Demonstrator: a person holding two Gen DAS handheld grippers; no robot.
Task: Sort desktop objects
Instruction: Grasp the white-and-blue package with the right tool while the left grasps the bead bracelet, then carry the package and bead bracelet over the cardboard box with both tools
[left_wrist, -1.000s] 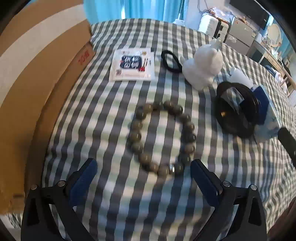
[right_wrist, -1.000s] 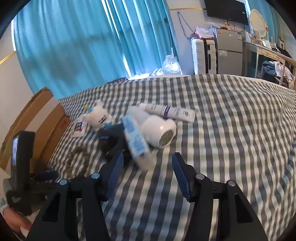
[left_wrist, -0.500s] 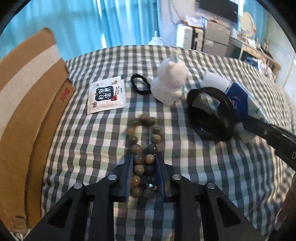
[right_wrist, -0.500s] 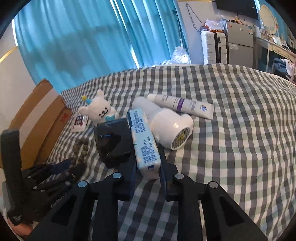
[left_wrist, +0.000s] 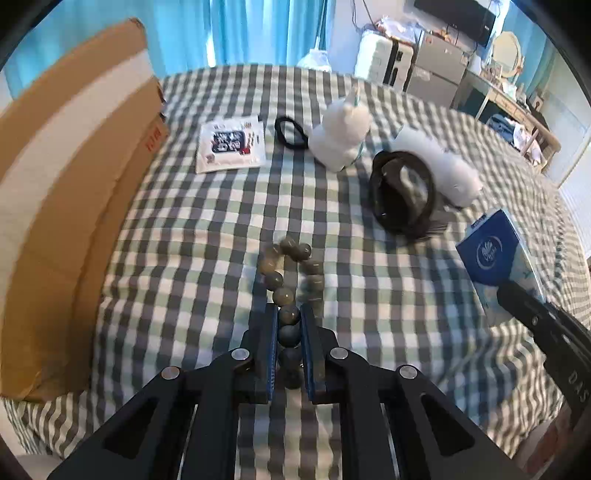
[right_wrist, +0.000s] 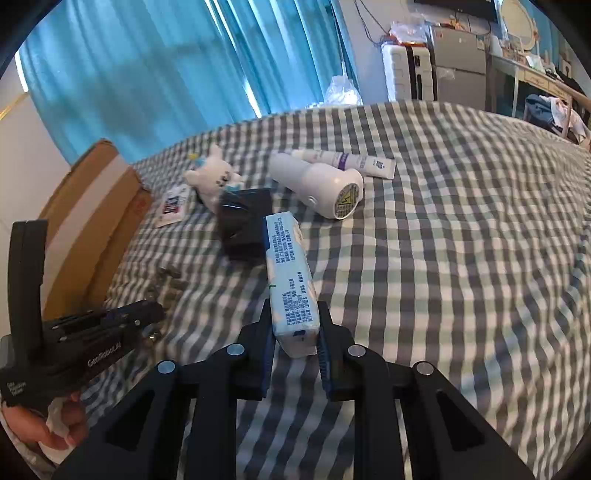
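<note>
We see a bracelet of grey-brown beads (left_wrist: 291, 291) squeezed into a narrow loop on the checked bed (left_wrist: 207, 236), its near end between the left tongs (left_wrist: 289, 343). A blue-and-white tissue pack (right_wrist: 290, 280) lies lengthwise, its near end pinched in the right tongs (right_wrist: 295, 347). Behind it we note a black case (right_wrist: 242, 218), a white plush toy (left_wrist: 341, 136), a white bottle (right_wrist: 317, 184), a tube (right_wrist: 354, 162), a sachet (left_wrist: 231, 142) and a hair tie (left_wrist: 290, 133).

Blue curtains (right_wrist: 155, 81) are hanging behind the bed, whose checked cover (right_wrist: 461, 240) is spreading across both views. A white suitcase (right_wrist: 408, 72) is standing beside a grey cabinet (right_wrist: 461, 70), and a round mirror (left_wrist: 506, 53) is sitting further back.
</note>
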